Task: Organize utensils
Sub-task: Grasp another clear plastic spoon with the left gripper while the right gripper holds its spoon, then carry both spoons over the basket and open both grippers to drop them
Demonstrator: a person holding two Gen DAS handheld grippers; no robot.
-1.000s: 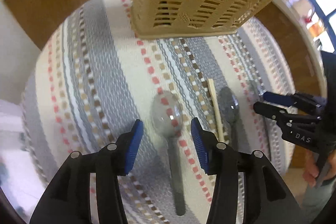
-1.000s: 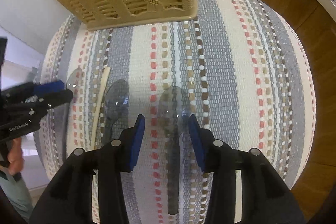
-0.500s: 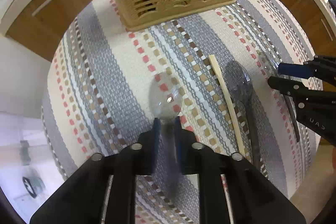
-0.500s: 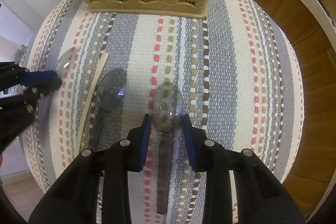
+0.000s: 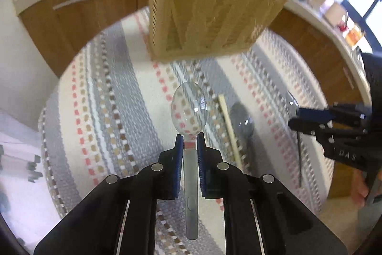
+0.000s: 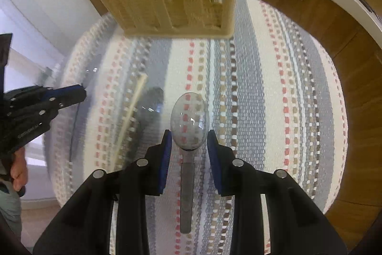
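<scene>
The left gripper (image 5: 190, 139) is clamping its fingers on the neck of a clear spoon (image 5: 188, 109), just below the bowl. A second ago those fingers were standing wide apart on either side of the spoon as it lay on the striped cloth (image 5: 107, 111). Half a second ago they were closing in.

The right gripper (image 6: 189, 135) is doing the same with a second clear spoon (image 6: 189, 121), but its fingers are sitting less close together and pressing against the lower flanks of the bowl instead of the neck.

In both wrist views the held spoon is showing sharp while the cloth and the tan basket (image 5: 210, 16) are smearing, so both spoons are probably being carried off the tabletop.

The basket is looming larger and more upright ahead of each gripper than it did a second ago, which suggests both hands are rising towards its rim.

A wooden stick (image 5: 230, 130) and a darker spoon (image 5: 242, 121) are lying side by side on the cloth between the two grippers, not yet collected.

Two utensils are therefore on their way to the basket, and at least two are waiting. The right grip on the curved bowl is looking the less secure one.
</scene>
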